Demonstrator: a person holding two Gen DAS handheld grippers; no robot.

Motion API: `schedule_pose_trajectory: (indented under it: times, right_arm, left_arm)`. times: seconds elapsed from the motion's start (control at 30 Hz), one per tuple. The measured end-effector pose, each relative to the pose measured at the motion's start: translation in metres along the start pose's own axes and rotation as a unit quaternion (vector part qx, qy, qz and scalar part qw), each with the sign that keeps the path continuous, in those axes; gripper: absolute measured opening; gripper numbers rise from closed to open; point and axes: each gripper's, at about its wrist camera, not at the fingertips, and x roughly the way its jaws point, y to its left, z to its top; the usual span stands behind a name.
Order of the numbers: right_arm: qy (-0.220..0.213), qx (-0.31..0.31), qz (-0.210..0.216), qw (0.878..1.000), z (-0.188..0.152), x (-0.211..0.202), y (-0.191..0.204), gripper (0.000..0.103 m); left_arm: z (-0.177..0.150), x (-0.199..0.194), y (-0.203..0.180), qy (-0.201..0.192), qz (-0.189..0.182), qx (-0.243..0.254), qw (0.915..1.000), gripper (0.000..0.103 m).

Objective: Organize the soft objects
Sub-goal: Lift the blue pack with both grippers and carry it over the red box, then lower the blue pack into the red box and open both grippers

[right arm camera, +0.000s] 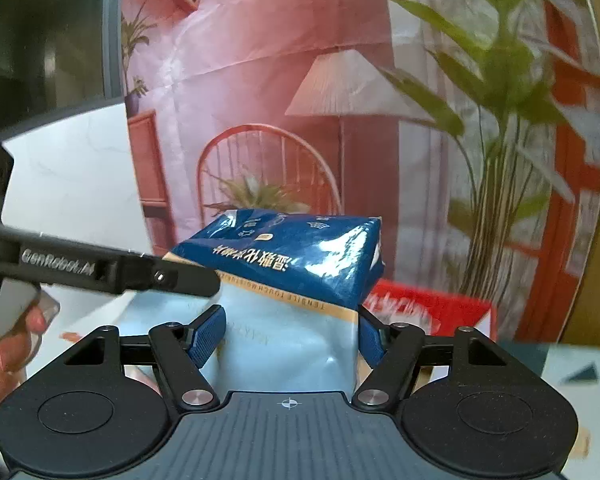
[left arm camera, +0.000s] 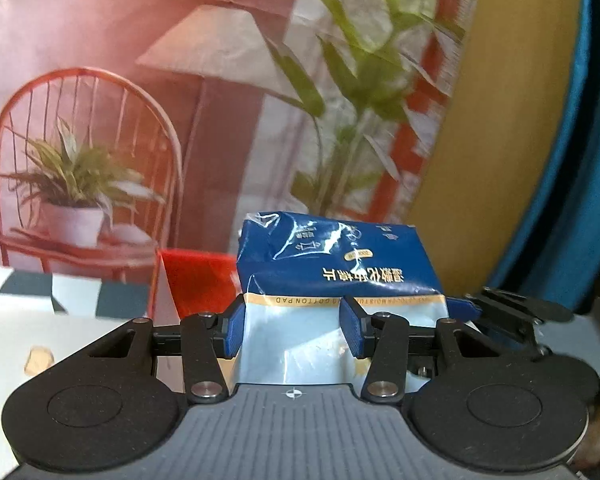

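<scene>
Pack (left arm camera: 340, 264) reads "COTTON PAD" — "GenRobot.AI" on gripper (right arm camera: 100, 268).

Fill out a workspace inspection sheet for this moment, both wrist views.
Surface: pale tabletop, partly visible.
Job's things: blue cotton pad pack, gripped by both grippers, wrapper creased.
Clutter: red box behind the pack.
Grippers: left gripper shut on the pack; right gripper shut on it too.
Cables: nothing seen.
Surroundings: printed backdrop with chair, lamp and plants; a person's hand at the right view's edge.
</scene>
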Motion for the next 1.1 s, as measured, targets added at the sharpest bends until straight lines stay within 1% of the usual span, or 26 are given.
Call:
schedule_pose_trajectory:
  times: [0.13, 0.17, 0.23, 0.3, 0.4, 0.5, 0.53, 0.73, 0.87, 0.9, 0.97, 1.03, 1.1]
  right_arm:
    - [-0.012, -0.058, -0.042, 0.997, 0.003, 0.030, 0.003, 0.066]
    - [-0.012, -0.072, -0.053, 0.996, 0.003, 0.037, 0.004, 0.066]
    - [-0.007, -0.081, -0.066, 0.995, -0.001, 0.048, 0.005, 0.066]
    - [0.007, -0.069, -0.069, 0.995, -0.006, 0.057, 0.002, 0.066]
    - [0.027, -0.050, -0.070, 0.996, -0.017, 0.065, -0.002, 0.066]
    - [0.040, -0.040, -0.068, 0.996, -0.027, 0.066, -0.006, 0.066]
    - [0.044, -0.035, -0.067, 0.996, -0.029, 0.065, -0.007, 0.066]
    - [0.055, 0.001, -0.065, 0.996, -0.037, 0.066, -0.014, 0.066]
    - [0.058, 0.005, -0.068, 0.996, -0.035, 0.070, -0.014, 0.066]
    - [0.054, 0.004, -0.070, 0.996, -0.034, 0.070, -0.013, 0.066]
    - [0.056, 0.000, -0.079, 0.995, -0.031, 0.074, -0.012, 0.066]
    - [0.066, -0.006, -0.099, 0.993, -0.031, 0.079, -0.013, 0.066]
    - [0.071, 0.001, -0.112, 0.991, -0.032, 0.079, -0.016, 0.067]
  left_arm:
    - [0.008, 0.030, 0.001, -0.012, 0.033, 0.007, 0.9994, 0.050]
    - [0.009, 0.038, 0.001, -0.008, 0.038, 0.009, 0.9992, 0.050]
    - [0.004, 0.050, 0.000, 0.012, 0.047, 0.015, 0.9987, 0.050]
    - [0.000, 0.059, -0.001, 0.029, 0.053, 0.022, 0.9979, 0.050]
    - [-0.006, 0.066, 0.003, 0.052, 0.050, 0.019, 0.9972, 0.050]
    - [-0.009, 0.071, 0.007, 0.065, 0.043, 0.015, 0.9968, 0.050]
    - [-0.016, 0.067, 0.011, 0.068, 0.042, 0.014, 0.9967, 0.050]
    - [-0.026, 0.073, 0.014, 0.088, 0.042, 0.009, 0.9952, 0.051]
    - [-0.022, 0.073, 0.021, 0.074, 0.043, -0.010, 0.9963, 0.051]
    - [-0.020, 0.073, 0.023, 0.070, 0.047, -0.015, 0.9963, 0.052]
    - [-0.019, 0.076, 0.026, 0.069, 0.066, -0.017, 0.9953, 0.055]
    - [-0.020, 0.078, 0.028, 0.072, 0.086, -0.010, 0.9936, 0.058]
    - [-0.020, 0.075, 0.031, 0.073, 0.090, -0.007, 0.9932, 0.058]
